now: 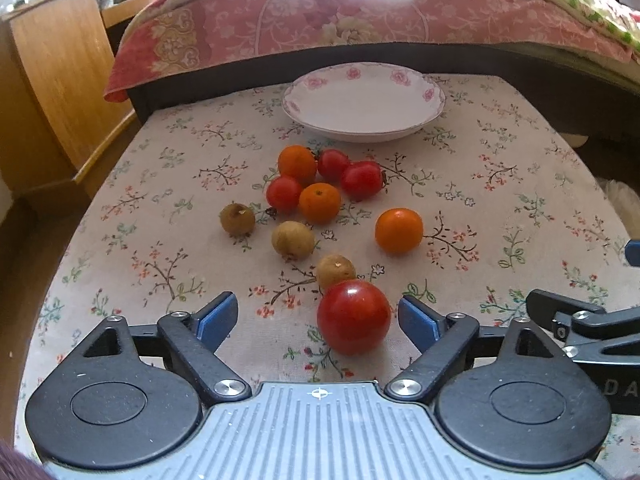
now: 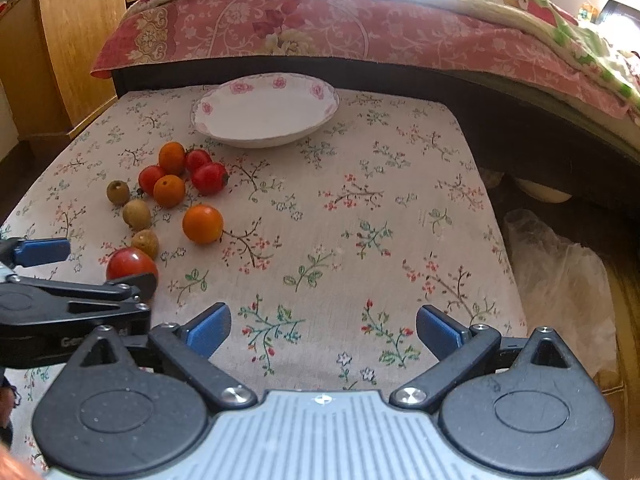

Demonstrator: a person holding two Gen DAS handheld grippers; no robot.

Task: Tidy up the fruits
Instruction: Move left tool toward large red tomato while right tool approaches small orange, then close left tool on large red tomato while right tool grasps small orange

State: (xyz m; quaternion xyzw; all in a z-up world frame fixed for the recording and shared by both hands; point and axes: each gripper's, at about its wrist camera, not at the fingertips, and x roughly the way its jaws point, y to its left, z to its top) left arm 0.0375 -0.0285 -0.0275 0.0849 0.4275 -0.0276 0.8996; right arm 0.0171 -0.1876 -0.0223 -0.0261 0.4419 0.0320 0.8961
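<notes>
A large red tomato (image 1: 354,316) lies on the flowered tablecloth between the fingers of my left gripper (image 1: 316,308). The jaws stand wide apart; the tomato sits nearer the right blue pad (image 1: 418,320), and neither pad presses on it. Beyond it lie three brown longans (image 1: 293,239), three small oranges (image 1: 399,230) and three smaller red tomatoes (image 1: 362,180). An empty white plate (image 1: 360,100) with pink flowers stands at the far edge. My right gripper (image 2: 323,316) hovers open over bare cloth, to the right of the fruit. In its view the left gripper (image 2: 86,266) flanks the tomato (image 2: 130,264).
The table (image 2: 360,200) ends close behind the plate, against a bed with a pink quilt (image 1: 320,20). A wooden cabinet (image 1: 60,80) stands at the far left. A clear plastic bag (image 2: 560,272) lies on the floor past the table's right edge.
</notes>
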